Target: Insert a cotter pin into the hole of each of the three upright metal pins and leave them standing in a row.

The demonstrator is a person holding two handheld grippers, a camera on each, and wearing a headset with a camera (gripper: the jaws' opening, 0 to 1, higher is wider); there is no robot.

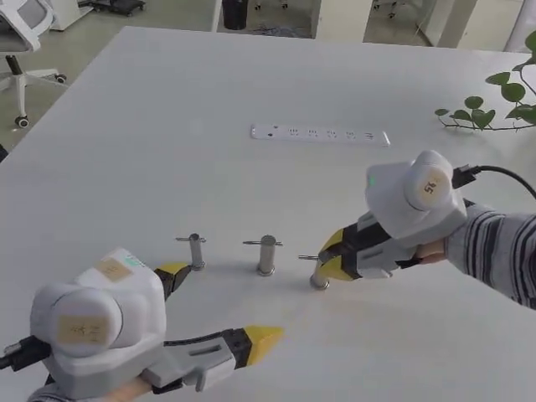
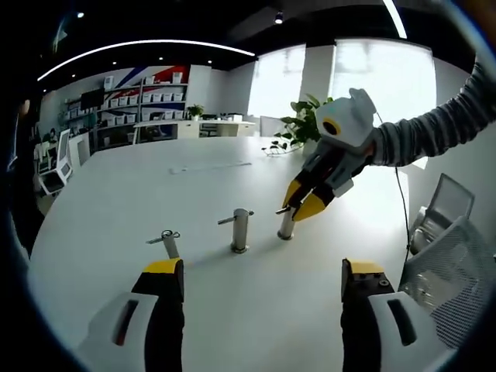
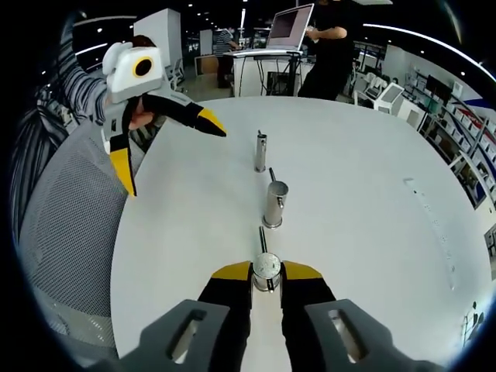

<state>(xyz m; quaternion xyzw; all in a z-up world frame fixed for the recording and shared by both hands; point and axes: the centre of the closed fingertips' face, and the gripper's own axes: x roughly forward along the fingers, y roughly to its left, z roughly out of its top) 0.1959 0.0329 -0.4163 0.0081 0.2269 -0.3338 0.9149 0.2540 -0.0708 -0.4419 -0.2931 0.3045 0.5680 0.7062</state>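
**Left gripper** (image 1: 218, 303): jaws apart, holding nothing, above the near edge of the bench (image 1: 251, 84) toward its near left corner. One jaw tip lies just beside the left metal pin (image 1: 196, 251). Hazard: a sideways sweep here would probably topple that pin.

**Left metal pin and middle metal pin** (image 1: 266, 256): both stand upright in the row along the near edge. The left cotter pin (image 1: 186, 239) and the middle cotter pin (image 1: 254, 243) sit crosswise through their heads.

**Right metal pin** (image 1: 319, 282): held at the head by the right gripper (image 3: 266, 275), jaws clamped on it. The right cotter pin (image 1: 308, 258) protrudes from the head, and how deep it sits cannot be determined. Hazards: opening the jaws while pulling sideways may tip the pin toward the middle one, and a shallow cotter pin may slip out.
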